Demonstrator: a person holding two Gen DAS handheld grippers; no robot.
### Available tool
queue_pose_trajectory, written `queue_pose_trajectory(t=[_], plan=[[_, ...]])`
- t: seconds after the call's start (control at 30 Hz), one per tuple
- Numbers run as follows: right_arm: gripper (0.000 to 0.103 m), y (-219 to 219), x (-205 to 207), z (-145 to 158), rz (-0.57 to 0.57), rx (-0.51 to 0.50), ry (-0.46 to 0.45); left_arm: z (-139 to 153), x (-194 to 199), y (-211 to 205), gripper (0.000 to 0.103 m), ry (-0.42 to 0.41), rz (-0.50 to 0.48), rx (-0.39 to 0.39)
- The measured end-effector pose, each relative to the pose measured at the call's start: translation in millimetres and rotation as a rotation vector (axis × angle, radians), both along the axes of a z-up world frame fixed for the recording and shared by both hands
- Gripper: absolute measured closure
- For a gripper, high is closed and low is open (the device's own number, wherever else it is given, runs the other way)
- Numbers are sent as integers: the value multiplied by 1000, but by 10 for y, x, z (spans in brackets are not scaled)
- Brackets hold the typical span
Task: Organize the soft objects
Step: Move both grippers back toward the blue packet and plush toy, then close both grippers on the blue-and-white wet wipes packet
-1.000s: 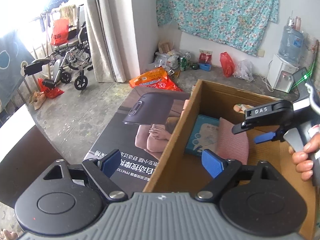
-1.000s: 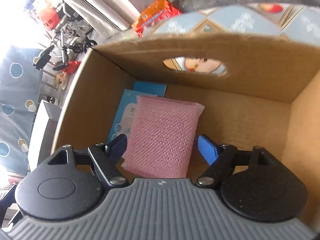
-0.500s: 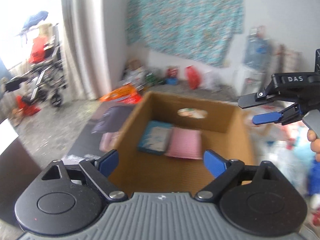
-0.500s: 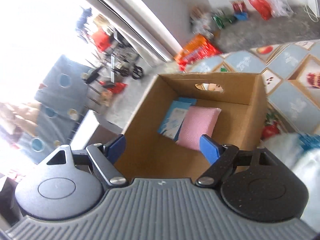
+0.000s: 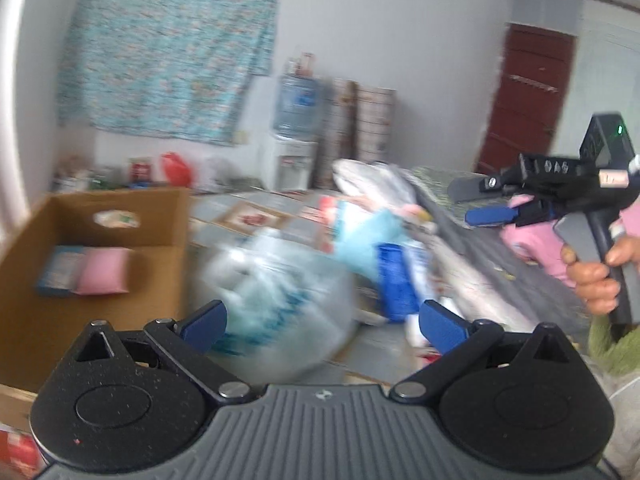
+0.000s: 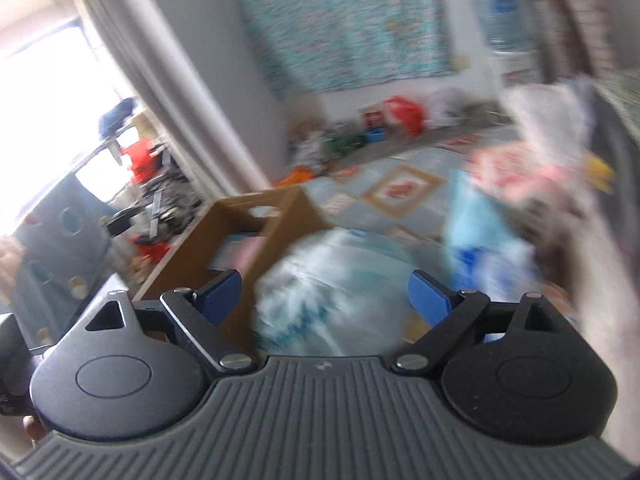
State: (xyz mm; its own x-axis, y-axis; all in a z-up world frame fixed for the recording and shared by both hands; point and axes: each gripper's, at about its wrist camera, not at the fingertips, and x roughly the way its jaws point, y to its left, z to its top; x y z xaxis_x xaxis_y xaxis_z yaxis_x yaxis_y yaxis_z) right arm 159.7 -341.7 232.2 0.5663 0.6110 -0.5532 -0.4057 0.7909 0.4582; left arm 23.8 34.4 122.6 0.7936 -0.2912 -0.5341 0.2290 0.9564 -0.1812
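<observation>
My left hand-held gripper stood wide with nothing between its pads; its jaws had just been opening. My right hand-held gripper was wide too, jaws just opening, and empty. In the left wrist view it showed at the right edge, gripped by a hand above the grey bed. The cardboard box sat on the floor at the left, with the pink pad lying inside against a blue packet. Just beside the box's right wall lay a clear plastic bag of blue-and-white stuff, ahead of both grippers. Beyond it, soft things were heaped at the bed's edge, among them a light-blue piece. Both views were blurred.
</observation>
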Motion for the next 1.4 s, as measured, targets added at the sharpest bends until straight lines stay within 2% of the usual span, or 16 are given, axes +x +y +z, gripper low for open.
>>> queue_pose_trajectory(t=[0.1,0.27,0.43,0.53,0.63,0.7,0.83,1.03,1.13,1.4], plan=[[12,-347,-93,-220,-71,-1,30,-181,65,-242,0,22,-64,-42],[12,-516,-29,-650,-113,1,89,-388,286,-671,0,-18,-118,-4],[13,-496,340,-957,-149,-13,134,-547,573,-994,1,-95,-120,36],[14,-583,637,-1133,-178,3,174,-635,769,-1195,2,-110,-147,70],[16,-677,892,-1325,-194,37,226,-793,1036,-1395,8,-78,-185,97],[19,-711,1040,-1495,-199,59,261,-903,1212,-1502,16,-46,-201,108],[24,-737,1236,-1786,-199,107,335,-1112,1572,-1626,28,39,-224,103],[24,-736,1352,-2055,-158,222,410,-1315,1841,-1691,27,121,-231,120],[23,-709,1350,-2071,-146,239,404,-1367,1902,-1708,27,147,-242,114],[23,-661,1325,-1949,-51,352,369,-1356,1908,-1654,16,186,-227,95]])
